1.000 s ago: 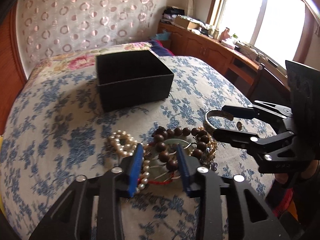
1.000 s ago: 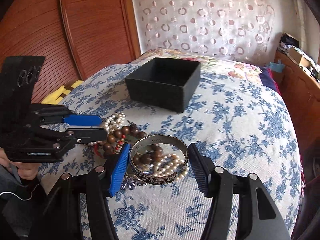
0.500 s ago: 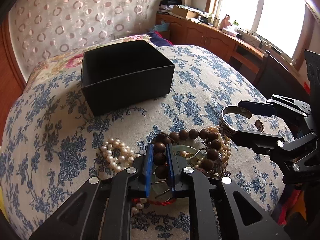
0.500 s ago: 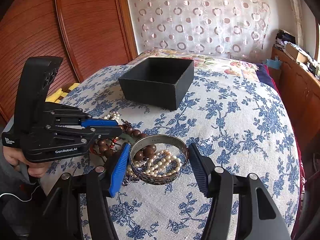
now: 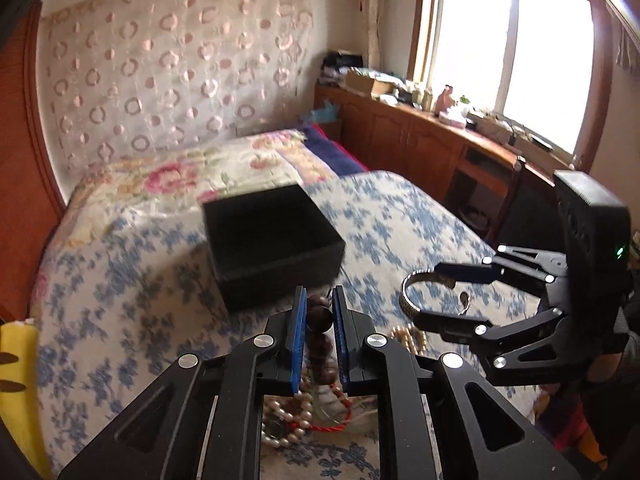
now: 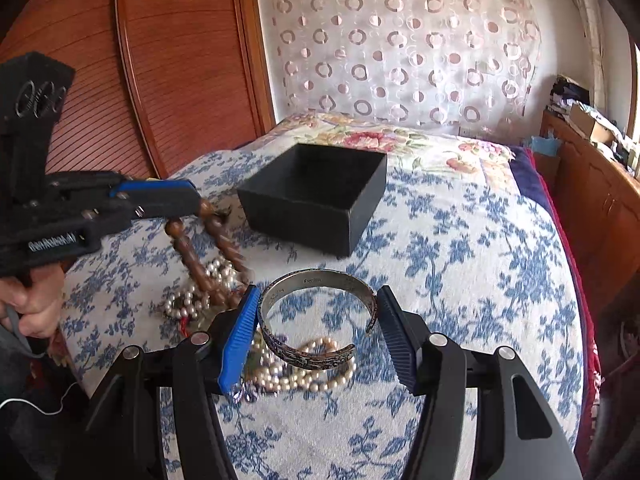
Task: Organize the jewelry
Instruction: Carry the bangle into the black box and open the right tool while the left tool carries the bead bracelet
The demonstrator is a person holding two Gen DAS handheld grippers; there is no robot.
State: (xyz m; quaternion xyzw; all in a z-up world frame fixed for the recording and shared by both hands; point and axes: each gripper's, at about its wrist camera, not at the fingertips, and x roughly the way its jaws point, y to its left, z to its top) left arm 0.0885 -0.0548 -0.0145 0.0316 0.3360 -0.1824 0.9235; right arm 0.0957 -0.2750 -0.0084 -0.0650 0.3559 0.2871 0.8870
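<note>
At the far left of the right wrist view, a hand (image 6: 34, 300) grips the handle of the left gripper (image 6: 198, 206), whose blue pads are pinched nearly together on a string of dark brown wooden beads (image 6: 188, 250). The bead string (image 5: 320, 316) is round-beaded and glossy; it hangs down from the jaws in two strands, its lower end trailing into the pile of jewelry on the bedspread (image 6: 480, 248). Just below and beside it lies a pearl strand (image 6: 192, 300), small cream beads bunched in loops, with a bit of red cord (image 5: 340, 424) showing under the left gripper (image 5: 320, 312) in its own view.

Further right, beyond the pile, an open black box (image 6: 316, 196) sits on the blue-flowered cloth, square and matte; nothing can be made out in its dark interior.

In the foreground, the right gripper (image 6: 316, 312) stands about half open around a silver cuff bracelet (image 6: 316, 320). The cuff is an open C-shaped band, engraved on the outside, with small lettering inside. The left pad touches or nearly touches its side; the right pad stands just beside it. Whether it is lifted I cannot tell. More pearls (image 6: 308, 376) lie beneath it.
</note>
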